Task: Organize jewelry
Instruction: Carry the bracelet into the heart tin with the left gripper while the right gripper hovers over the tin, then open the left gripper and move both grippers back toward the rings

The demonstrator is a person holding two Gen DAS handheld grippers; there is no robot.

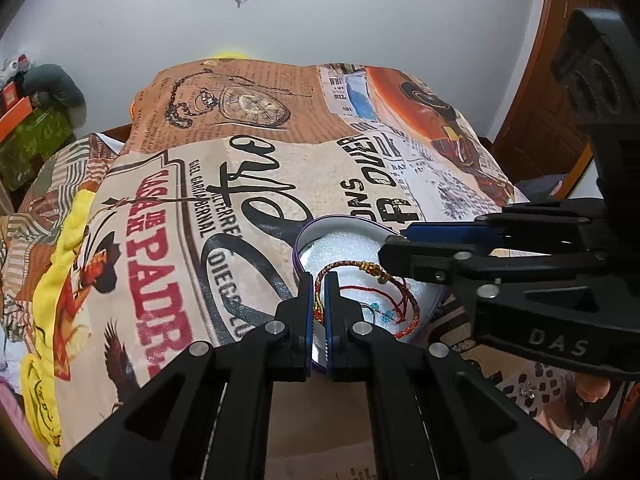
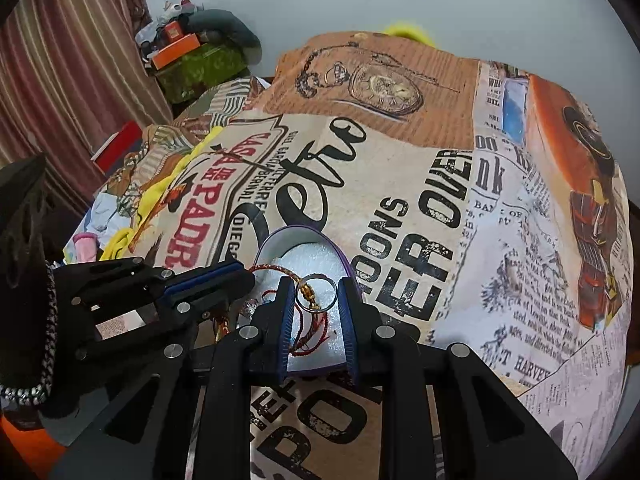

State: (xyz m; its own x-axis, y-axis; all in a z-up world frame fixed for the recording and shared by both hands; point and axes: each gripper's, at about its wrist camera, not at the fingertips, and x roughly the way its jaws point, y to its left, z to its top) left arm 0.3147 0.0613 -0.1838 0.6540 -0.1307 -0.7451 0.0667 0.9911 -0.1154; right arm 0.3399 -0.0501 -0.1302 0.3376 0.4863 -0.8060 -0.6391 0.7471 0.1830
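Observation:
A purple-rimmed jewelry box (image 1: 298,245) with white foam lining sits open on the printed bedspread; it also shows in the right wrist view (image 2: 304,230). A braided red-and-gold bracelet (image 1: 412,304) and thin red threads lie on the foam. My left gripper (image 1: 319,280) is shut on the bracelet at its left side. My right gripper (image 2: 316,290) is over the box and holds a silver ring (image 2: 317,292) between its fingers, right above the bracelet's gold clasp (image 2: 308,294). The right gripper also shows in the left wrist view (image 1: 390,246), reaching in from the right.
The box rests on a bed covered by a newspaper-print spread (image 1: 248,168). A yellow cloth (image 1: 60,264) lies at the left edge. Clutter and an orange box (image 2: 176,50) sit by the curtain. A wooden door (image 1: 552,92) stands at the right.

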